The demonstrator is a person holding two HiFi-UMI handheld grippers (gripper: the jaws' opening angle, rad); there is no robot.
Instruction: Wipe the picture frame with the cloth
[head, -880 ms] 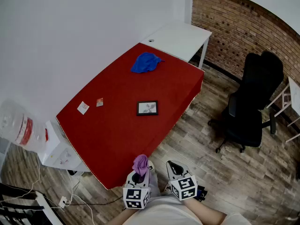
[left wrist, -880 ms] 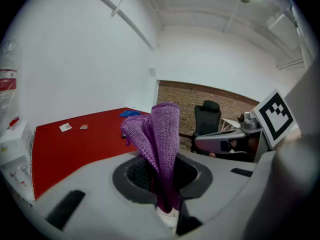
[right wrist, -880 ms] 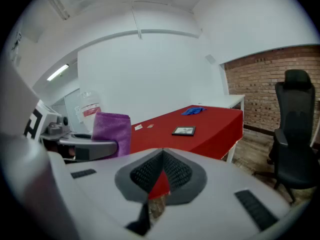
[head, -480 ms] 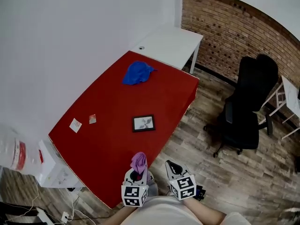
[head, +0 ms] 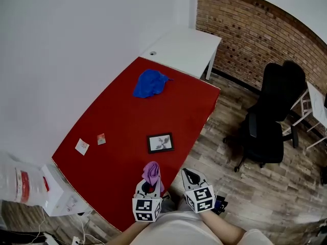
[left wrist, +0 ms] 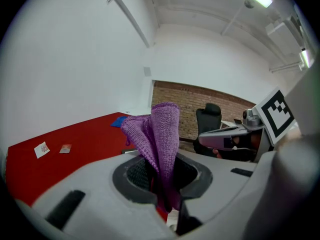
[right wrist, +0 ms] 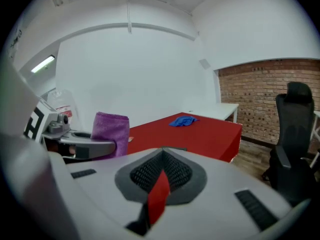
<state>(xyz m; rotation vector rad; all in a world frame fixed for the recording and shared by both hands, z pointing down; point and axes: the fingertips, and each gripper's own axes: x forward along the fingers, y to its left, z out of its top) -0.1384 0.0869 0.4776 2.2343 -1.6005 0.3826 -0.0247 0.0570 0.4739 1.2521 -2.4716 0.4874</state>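
Picture frame (head: 160, 142), small black rectangular, on red bench (head: 122, 116) just fwd of L gripper (head: 148, 184), clamped on purple microfibre cloth (head: 152, 171); R gripper (head: 188, 174) closed, empty, farther.

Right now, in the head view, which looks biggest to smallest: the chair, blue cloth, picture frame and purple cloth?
1. chair
2. blue cloth
3. picture frame and purple cloth: these look about alike. The purple cloth is nearer the camera, so I won't rank them.

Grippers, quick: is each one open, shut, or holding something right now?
Left gripper: shut on the purple cloth.
Right gripper: shut, holding nothing.
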